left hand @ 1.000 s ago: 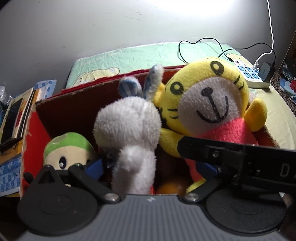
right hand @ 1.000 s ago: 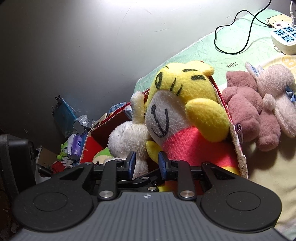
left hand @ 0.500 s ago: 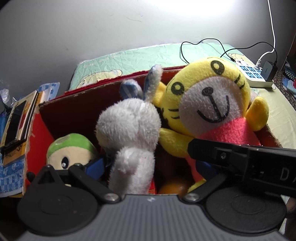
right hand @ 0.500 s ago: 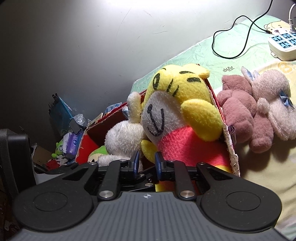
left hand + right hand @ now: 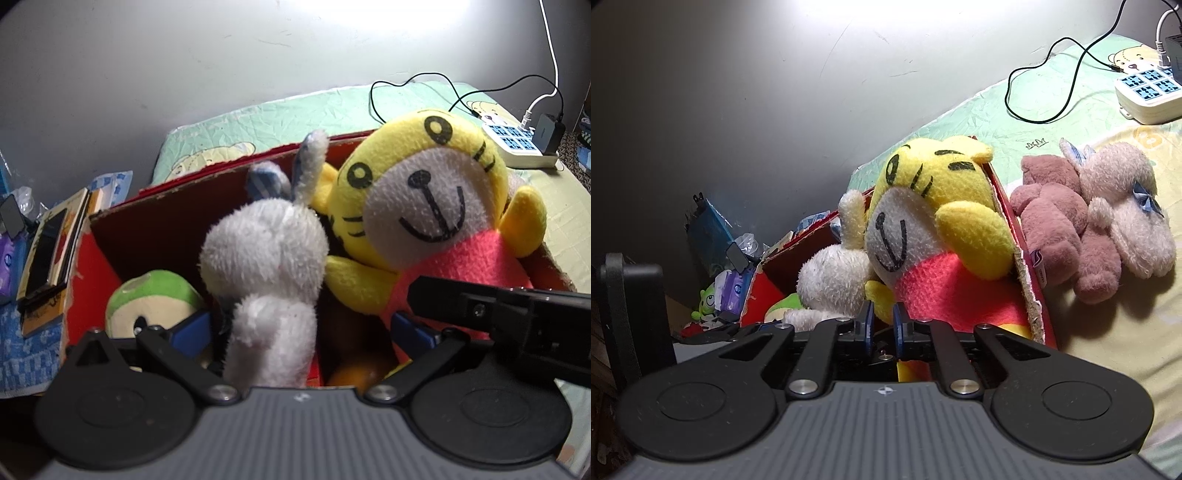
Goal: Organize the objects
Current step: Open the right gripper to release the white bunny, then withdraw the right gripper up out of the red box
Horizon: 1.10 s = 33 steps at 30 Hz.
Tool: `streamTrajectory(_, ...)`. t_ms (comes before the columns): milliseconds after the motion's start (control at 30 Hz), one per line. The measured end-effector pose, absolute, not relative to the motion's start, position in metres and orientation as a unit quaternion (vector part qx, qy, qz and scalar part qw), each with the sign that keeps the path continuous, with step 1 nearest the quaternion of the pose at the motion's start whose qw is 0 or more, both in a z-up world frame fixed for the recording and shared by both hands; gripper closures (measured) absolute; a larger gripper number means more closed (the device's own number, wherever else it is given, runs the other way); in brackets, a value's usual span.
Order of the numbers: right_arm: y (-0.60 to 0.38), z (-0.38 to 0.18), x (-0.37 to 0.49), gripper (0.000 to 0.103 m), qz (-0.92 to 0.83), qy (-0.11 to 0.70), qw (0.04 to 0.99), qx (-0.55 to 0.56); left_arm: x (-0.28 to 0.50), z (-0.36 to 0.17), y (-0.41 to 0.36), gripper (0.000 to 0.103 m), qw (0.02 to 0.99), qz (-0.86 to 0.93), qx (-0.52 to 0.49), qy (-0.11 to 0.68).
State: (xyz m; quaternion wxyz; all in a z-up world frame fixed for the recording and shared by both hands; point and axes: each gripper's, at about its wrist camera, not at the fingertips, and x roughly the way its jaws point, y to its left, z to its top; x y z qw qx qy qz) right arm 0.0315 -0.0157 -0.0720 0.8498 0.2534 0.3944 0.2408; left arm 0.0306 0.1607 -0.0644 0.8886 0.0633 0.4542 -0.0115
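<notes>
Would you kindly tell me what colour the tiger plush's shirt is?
The tiger plush wears a pinkish-red shirt, clearest in the left wrist view.

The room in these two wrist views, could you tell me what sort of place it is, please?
Probably a bedroom: a pale green cartoon-bear bed sheet, plush toys packed in a red cardboard box, and a white power strip lying on the bed.

Left hand-held gripper [image 5: 301, 332] gapes wide; right hand-held gripper [image 5: 882, 325] has its jaws closed.
</notes>
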Motion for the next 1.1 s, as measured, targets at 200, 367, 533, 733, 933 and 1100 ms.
streamTrajectory(200,-0.020,-0.071,0.030,0.095,0.237,0.392,0.850,0.259,0.032,-0.064,0.162,0.001,0.886,-0.002,0.061,0.460)
streamTrajectory(367,-0.020,-0.071,0.028,0.096,0.235,0.389,0.854,0.254,0.030,-0.062,0.164,0.001,0.881,0.007,0.055,0.470)
streamTrajectory(533,-0.019,-0.070,0.026,0.096,0.234,0.387,0.857,0.247,0.026,-0.061,0.168,0.001,0.878,0.019,0.050,0.476)
streamTrajectory(733,-0.019,-0.070,0.026,0.096,0.235,0.384,0.859,0.242,0.020,-0.059,0.172,0.001,0.878,0.035,0.044,0.474)
streamTrajectory(933,-0.019,-0.071,0.026,0.096,0.236,0.383,0.860,0.239,0.014,-0.057,0.170,0.001,0.880,0.042,0.041,0.471)
streamTrajectory(1100,-0.019,-0.071,0.025,0.096,0.238,0.381,0.862,0.235,0.010,-0.057,0.169,0.001,0.879,0.043,0.038,0.472)
